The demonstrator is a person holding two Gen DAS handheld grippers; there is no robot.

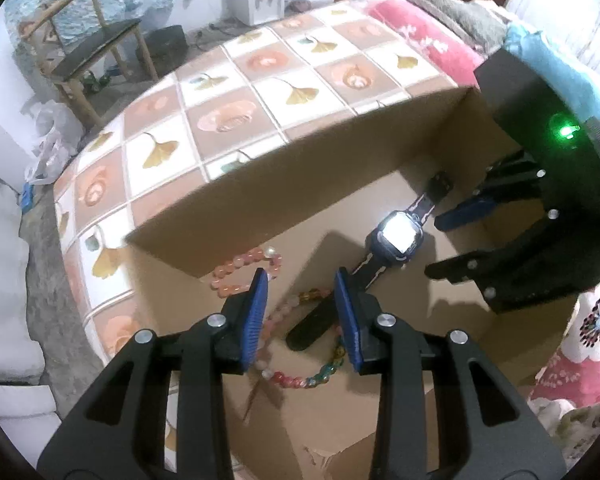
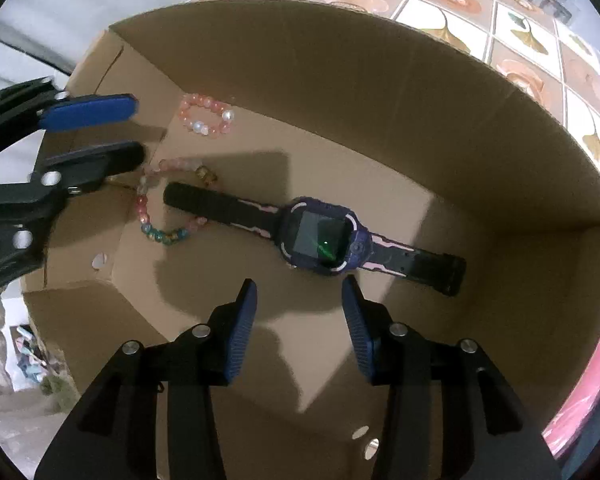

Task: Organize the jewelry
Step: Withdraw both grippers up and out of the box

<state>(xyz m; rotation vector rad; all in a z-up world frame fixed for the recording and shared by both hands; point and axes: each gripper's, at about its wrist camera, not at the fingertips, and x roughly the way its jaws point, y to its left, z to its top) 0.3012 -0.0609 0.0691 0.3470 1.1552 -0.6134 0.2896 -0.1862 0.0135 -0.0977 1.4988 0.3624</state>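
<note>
A dark blue smartwatch [image 2: 320, 242] with a black and pink strap lies flat on the floor of an open cardboard box [image 2: 340, 92]; it also shows in the left wrist view [image 1: 396, 236]. A pink bead bracelet [image 2: 206, 116] [image 1: 246, 270] lies near the box's far wall. A multicoloured bead bracelet [image 2: 162, 208] [image 1: 300, 364] lies by the strap's end. My left gripper [image 1: 302, 280] is open and empty, right above the multicoloured bracelet. My right gripper [image 2: 300, 286] is open and empty, just short of the watch.
The box stands on a tabletop [image 1: 228, 92] covered with a tile-pattern cloth. Pink floral fabric [image 1: 428, 40] lies behind and to the right of the box. A wooden chair [image 1: 96, 48] stands beyond the table.
</note>
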